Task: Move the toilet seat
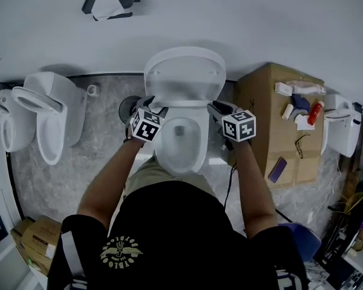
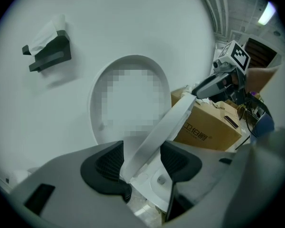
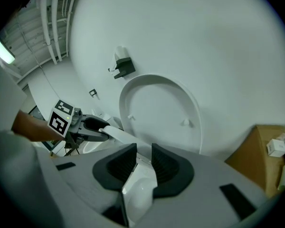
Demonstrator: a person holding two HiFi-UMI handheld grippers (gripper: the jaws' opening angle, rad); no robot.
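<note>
The white toilet stands against the wall with its lid upright. Its seat ring is tilted up off the bowl. In the left gripper view the ring runs slantwise between the pads of my left gripper, which is shut on its left side. My right gripper is shut on the ring's right side, with a thin white edge showing between its pads. In the head view the left gripper and right gripper flank the bowl. Each gripper view shows the other gripper on the ring.
A second toilet and a third stand to the left. A cardboard box with small items on top is close on the right, a white unit beyond it. A black tissue holder hangs on the wall.
</note>
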